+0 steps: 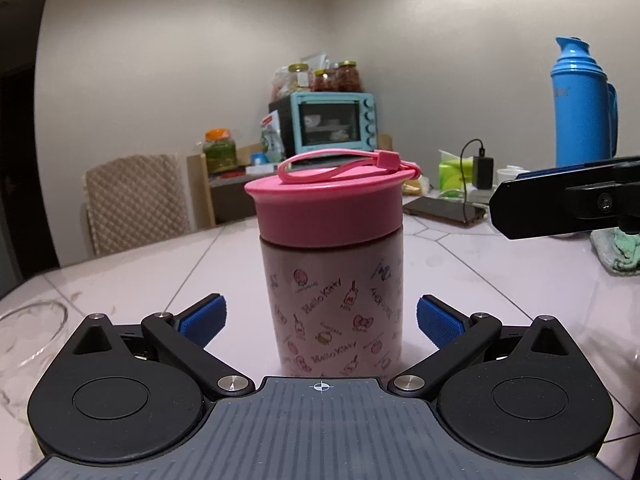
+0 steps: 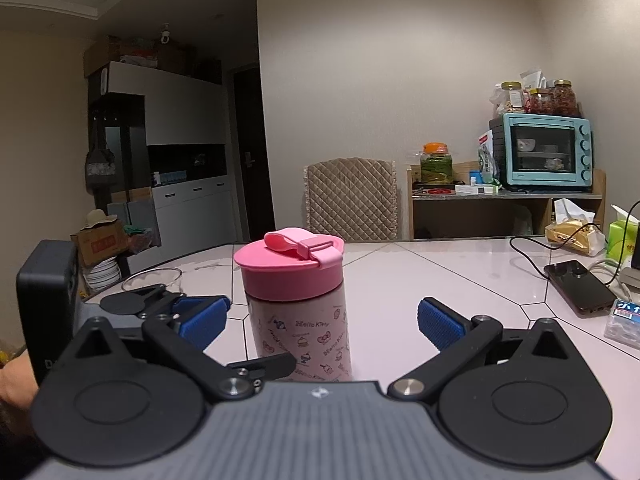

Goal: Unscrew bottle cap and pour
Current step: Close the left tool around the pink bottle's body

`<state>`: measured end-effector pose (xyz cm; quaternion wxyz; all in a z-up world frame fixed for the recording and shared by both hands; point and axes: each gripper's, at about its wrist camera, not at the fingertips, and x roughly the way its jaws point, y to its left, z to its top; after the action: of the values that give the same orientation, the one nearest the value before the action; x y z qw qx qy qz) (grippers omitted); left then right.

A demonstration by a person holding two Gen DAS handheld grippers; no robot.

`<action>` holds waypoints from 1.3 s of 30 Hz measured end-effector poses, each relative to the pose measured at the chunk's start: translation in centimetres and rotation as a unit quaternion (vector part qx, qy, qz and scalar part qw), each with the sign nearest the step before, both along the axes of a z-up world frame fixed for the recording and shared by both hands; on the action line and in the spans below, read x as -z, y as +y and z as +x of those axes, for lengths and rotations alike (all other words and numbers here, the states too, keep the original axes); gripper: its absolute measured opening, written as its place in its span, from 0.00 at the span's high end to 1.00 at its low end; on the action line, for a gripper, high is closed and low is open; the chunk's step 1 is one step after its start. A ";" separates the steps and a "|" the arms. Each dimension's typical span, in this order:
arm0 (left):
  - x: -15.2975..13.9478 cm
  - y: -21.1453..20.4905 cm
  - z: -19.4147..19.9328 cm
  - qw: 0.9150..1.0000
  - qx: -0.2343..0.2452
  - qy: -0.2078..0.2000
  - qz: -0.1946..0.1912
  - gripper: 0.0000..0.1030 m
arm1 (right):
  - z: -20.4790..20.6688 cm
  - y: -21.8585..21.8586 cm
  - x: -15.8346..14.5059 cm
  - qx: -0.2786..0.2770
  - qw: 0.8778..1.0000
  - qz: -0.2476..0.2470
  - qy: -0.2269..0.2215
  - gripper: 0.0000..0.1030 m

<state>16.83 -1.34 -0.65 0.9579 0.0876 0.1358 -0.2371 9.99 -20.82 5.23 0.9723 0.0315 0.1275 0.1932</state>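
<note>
A pink patterned bottle (image 1: pixel 334 300) stands upright on the pale tiled counter (image 1: pixel 500 280), its pink screw cap (image 1: pixel 326 210) seated on top with a pink strap loop (image 1: pixel 340 166) lying across it. The left gripper (image 1: pixel 321 318) is held low and level, pointing straight at the bottle's body, its blue-padded fingers (image 1: pixel 204 318) spread wide with the bottle standing between them and touching neither pad. In the right wrist view, the right gripper (image 2: pixel 322 320) sits a little higher and is likewise level, its fingers (image 2: pixel 438 322) spread apart and holding nothing; the bottle (image 2: pixel 302 320) appears left of centre in the gap, nearer the left pad, though I cannot tell whether it touches. The left gripper's black body and one blue pad (image 2: pixel 200 308) reach in from the left of that view, just beside the bottle. A glass bowl (image 1: pixel 28 344) rests on the counter to the left, near the edge. Farther back on the counter lie a dark phone (image 2: pixel 580 286) with a cable, a green tissue box (image 1: pixel 454 176) and a blue thermos (image 1: pixel 582 104). A padded chair (image 2: pixel 352 200) stands behind the counter, and a teal toaster oven (image 2: pixel 544 154) sits on a wooden shelf unit against the wall.
</note>
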 end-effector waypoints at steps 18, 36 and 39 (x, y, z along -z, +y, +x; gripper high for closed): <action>-0.1 -0.1 3.1 0.998 0.061 0.007 -0.025 0.00 | 0.8 0.0 0.1 -0.011 1.000 0.002 -0.005 0.00; 0.2 -0.4 4.4 0.997 0.058 0.015 -0.038 0.00 | 1.7 -0.4 0.3 -0.019 1.000 0.019 -0.005 0.00; 0.3 -0.3 4.6 0.997 0.060 0.020 -0.040 0.00 | 1.9 -0.3 0.4 -0.020 1.000 0.020 -0.004 0.00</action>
<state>21.43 -1.65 -0.91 0.9420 0.0522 0.1394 -0.3009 11.86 -21.15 4.86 0.9680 0.0473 0.1201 0.2150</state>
